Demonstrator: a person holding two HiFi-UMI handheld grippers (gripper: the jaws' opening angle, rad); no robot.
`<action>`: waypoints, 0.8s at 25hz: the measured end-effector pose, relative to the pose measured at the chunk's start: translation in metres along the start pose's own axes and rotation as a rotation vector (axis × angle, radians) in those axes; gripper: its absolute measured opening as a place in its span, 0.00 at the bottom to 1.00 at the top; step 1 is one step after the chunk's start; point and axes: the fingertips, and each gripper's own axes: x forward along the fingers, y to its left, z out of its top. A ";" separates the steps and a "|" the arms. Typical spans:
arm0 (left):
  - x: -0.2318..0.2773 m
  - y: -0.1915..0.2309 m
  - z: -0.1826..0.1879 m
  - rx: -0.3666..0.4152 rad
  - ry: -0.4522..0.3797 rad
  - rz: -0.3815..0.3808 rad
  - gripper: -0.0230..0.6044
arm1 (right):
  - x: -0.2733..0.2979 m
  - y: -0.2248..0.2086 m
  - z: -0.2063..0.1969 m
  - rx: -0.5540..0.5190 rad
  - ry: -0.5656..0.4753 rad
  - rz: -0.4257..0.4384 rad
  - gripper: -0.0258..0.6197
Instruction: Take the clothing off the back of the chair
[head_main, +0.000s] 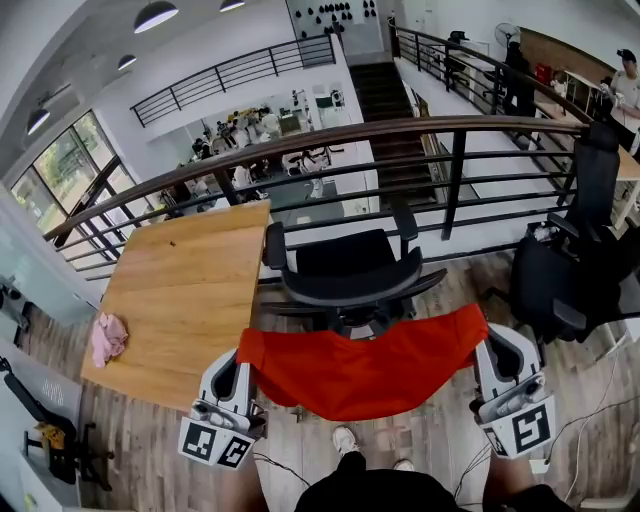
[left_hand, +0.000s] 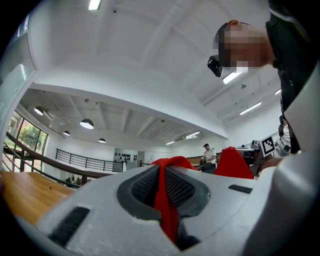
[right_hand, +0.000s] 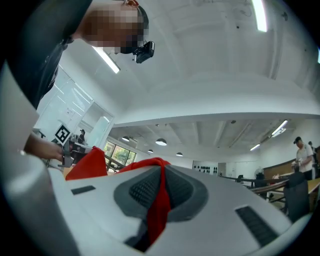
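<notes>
The only print on show is the black-and-white square marker pattern on each gripper's cube. In the head view the red garment (head_main: 365, 372) hangs spread in the air at 6 o'clock from the black office chair (head_main: 350, 270), off its backrest, with wood floor beneath. The wooden table (head_main: 180, 290) has its near corner just beside the left gripper (head_main: 243, 358) at 9 o'clock, and a pink cloth (head_main: 108, 338) lies by its left edge. A second black chair (head_main: 570, 280) stands near the right gripper (head_main: 483, 345) at 2 o'clock. A railing (head_main: 300, 140) runs past at 12 o'clock. Each gripper's jaws are pressed together, pinching a fold of red fabric at one end.
</notes>
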 end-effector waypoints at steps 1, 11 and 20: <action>-0.004 -0.006 -0.005 -0.009 0.013 0.003 0.08 | -0.005 0.000 -0.004 0.018 0.008 0.005 0.08; -0.041 -0.059 -0.053 -0.023 0.129 0.020 0.08 | -0.054 0.019 -0.054 0.099 0.136 0.061 0.08; -0.066 -0.076 -0.099 0.001 0.178 0.112 0.08 | -0.086 0.030 -0.102 0.132 0.225 0.077 0.08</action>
